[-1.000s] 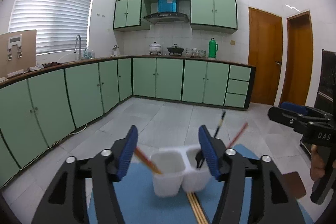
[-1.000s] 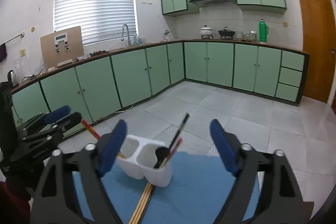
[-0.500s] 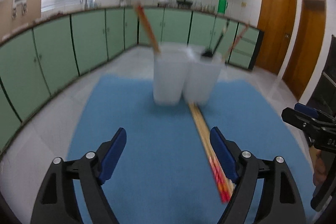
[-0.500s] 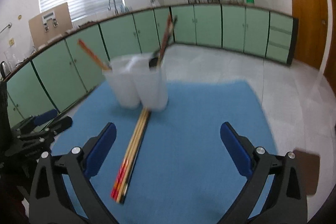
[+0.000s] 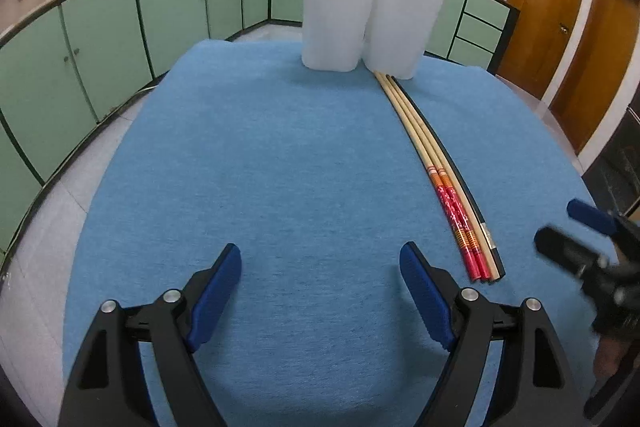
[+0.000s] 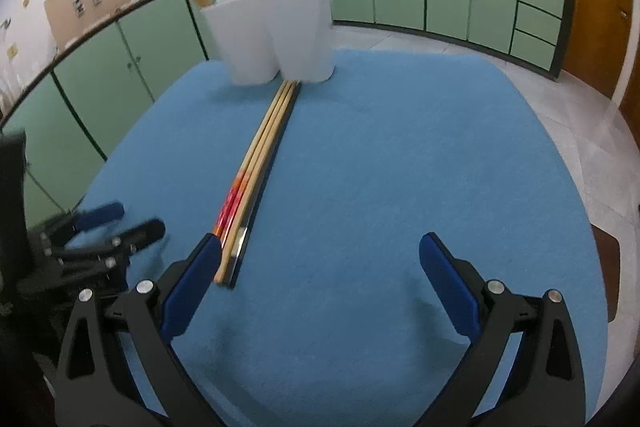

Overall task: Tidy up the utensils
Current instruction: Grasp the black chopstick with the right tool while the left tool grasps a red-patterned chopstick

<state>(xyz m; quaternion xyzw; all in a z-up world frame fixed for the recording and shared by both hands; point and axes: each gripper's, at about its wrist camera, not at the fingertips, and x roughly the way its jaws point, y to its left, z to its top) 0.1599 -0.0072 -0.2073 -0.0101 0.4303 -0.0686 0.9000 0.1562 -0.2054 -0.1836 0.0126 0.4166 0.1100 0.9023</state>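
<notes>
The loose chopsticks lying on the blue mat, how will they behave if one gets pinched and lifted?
The loose wooden and black chopsticks look thin and rigid, so one should stay straight and feel light. They lie tight side by side on the blue cloth mat, so pinching one may drag its neighbours. Being slender, a nudged one may roll or skid.

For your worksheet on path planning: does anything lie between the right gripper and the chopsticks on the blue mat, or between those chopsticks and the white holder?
Nothing visible does. The chopsticks lie on bare blue mat, their near ends beside the open right gripper. Their far ends reach the base of the white holder.
</notes>
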